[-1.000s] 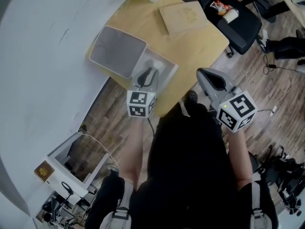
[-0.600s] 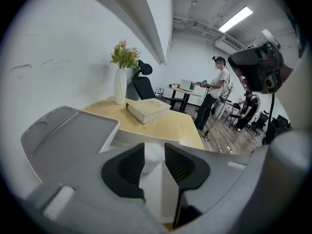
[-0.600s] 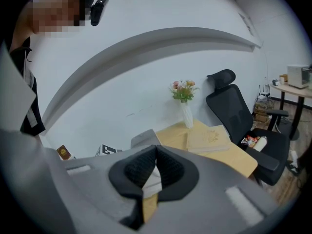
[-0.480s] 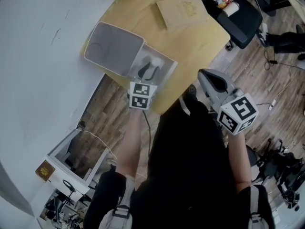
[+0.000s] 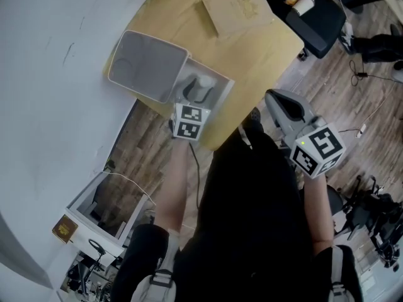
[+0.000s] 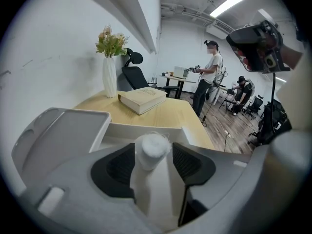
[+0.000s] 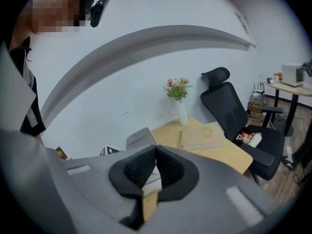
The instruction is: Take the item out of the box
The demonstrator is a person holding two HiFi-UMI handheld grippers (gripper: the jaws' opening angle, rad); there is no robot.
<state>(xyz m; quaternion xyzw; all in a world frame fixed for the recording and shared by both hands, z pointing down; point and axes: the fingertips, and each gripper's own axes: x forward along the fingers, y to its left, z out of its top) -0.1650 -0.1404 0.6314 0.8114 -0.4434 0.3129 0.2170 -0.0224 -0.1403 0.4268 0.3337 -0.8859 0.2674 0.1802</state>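
Leftmost: grey rounded-square plastic lid (image 5: 148, 65), swung open, lying beside the white rectangular plastic box (image 5: 221, 87) near the front edge of the pale yellow wooden table (image 5: 258, 49).

Over the box: left gripper (image 5: 196, 94), jaws opening, pads no longer pressing. Between them, still inside the box: white cylindrical item with a fluffy top (image 6: 151, 149). No hold on it at present.

Probable faults from here:
- Item left behind on lifting, through failure to re-close.
- Item knocked over or pushed aside, through contact with one pad only.
- Box dragged toward the table edge, through a jaw catching its wall.

Far right: right gripper (image 7: 156, 155), jaws clenched on nothing, held well apart from the table.
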